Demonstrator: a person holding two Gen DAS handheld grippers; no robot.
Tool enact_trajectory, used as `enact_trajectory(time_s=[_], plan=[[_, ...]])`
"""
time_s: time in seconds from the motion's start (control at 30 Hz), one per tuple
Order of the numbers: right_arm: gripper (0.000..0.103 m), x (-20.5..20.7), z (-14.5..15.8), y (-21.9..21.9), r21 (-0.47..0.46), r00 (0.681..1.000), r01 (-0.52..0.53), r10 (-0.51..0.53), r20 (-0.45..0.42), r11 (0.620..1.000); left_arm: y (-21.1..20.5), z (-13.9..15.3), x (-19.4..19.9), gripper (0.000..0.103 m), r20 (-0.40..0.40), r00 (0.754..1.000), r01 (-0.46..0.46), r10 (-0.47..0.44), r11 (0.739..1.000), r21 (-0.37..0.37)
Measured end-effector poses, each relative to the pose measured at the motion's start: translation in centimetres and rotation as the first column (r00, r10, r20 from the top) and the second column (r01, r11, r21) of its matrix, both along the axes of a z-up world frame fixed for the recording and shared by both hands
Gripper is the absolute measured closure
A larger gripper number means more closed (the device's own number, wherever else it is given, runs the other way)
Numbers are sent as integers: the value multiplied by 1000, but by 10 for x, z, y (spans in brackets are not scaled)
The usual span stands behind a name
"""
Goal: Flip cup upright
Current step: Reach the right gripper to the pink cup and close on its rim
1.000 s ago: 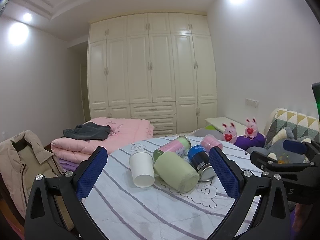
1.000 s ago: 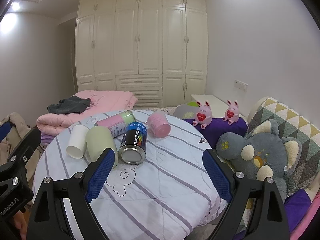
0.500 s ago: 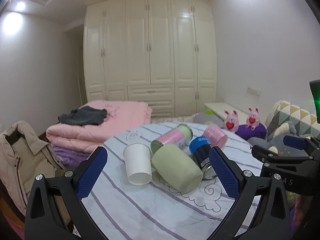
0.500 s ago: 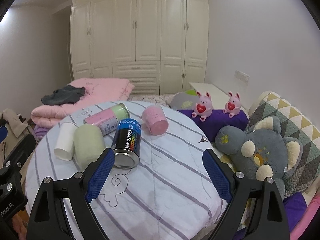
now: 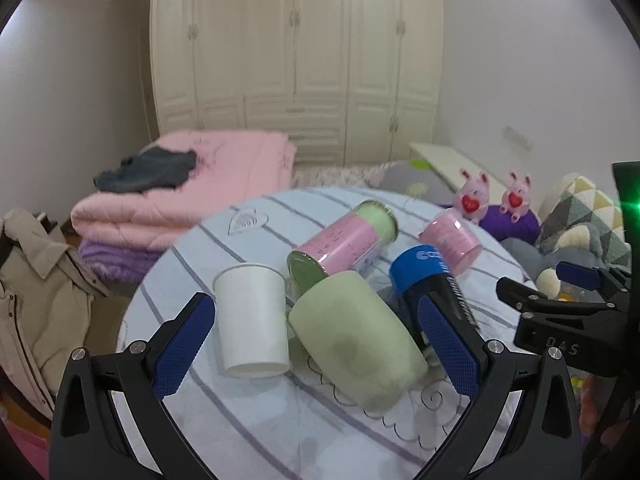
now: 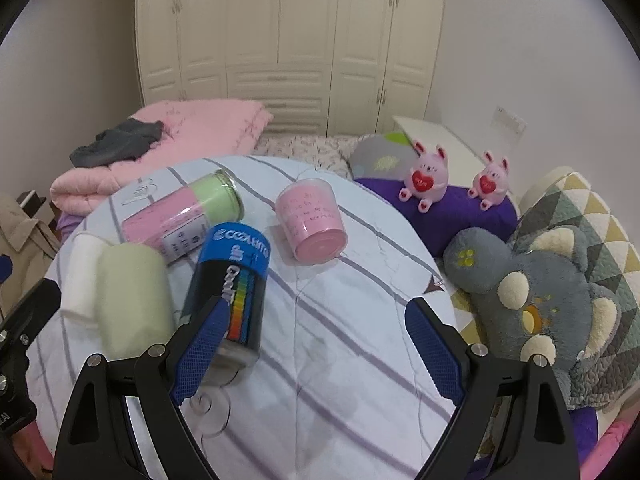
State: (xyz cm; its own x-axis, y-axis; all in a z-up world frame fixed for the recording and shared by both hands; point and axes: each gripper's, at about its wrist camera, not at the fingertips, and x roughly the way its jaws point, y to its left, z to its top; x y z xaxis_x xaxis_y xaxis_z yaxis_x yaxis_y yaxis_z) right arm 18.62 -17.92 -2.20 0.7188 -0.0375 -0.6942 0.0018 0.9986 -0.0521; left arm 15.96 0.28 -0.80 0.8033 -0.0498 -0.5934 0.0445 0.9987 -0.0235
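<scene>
A white paper cup (image 5: 252, 320) stands upside down on the striped round table (image 5: 256, 432). A pale green cup (image 5: 352, 340) lies on its side right of it; both show in the right wrist view, the white cup (image 6: 80, 276) and the green cup (image 6: 132, 300). A pink cup (image 6: 314, 220) lies on its side further back, also in the left wrist view (image 5: 450, 242). My left gripper (image 5: 316, 344) is open, above the white and green cups. My right gripper (image 6: 316, 352) is open over the bare cloth, its left finger over the blue can (image 6: 234, 280).
A pink-and-green can (image 5: 344, 240) and the blue can (image 5: 432, 280) lie among the cups. Folded pink quilts (image 5: 188, 192) lie behind the table. Plush toys (image 6: 532, 300) and cushions crowd the right side. A beige jacket (image 5: 36, 292) hangs at the left.
Both grippers have moved forward and tipped down toward the table, so the cups and cans look larger and closer. Nothing on the table has moved.
</scene>
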Motion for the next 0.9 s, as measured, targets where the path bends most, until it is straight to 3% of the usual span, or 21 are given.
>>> enact_trajectory(time_s=[0.17,0.37,0.5,0.8,0.9], plan=[[12,38,-3,-5,-15,999,-4,3,-54,1000,1,-4,44,0,-112,993,-37,35,999,-13],[12,85,-11,-16,41,990,-24,30,-140,999,4,1,73,0,-138,988,-74,71,997,-13],[12,116,-25,-14,11,970,-62,62,-237,998,9,-2,94,0,-178,980,-95,89,995,-25],[12,158,-53,-6,-21,909,-155,134,-394,988,0,-16,124,0,-257,958,-116,125,992,49],[12,168,-58,-11,52,889,-164,170,-425,985,-2,-23,130,0,-286,951,-108,120,992,59]])
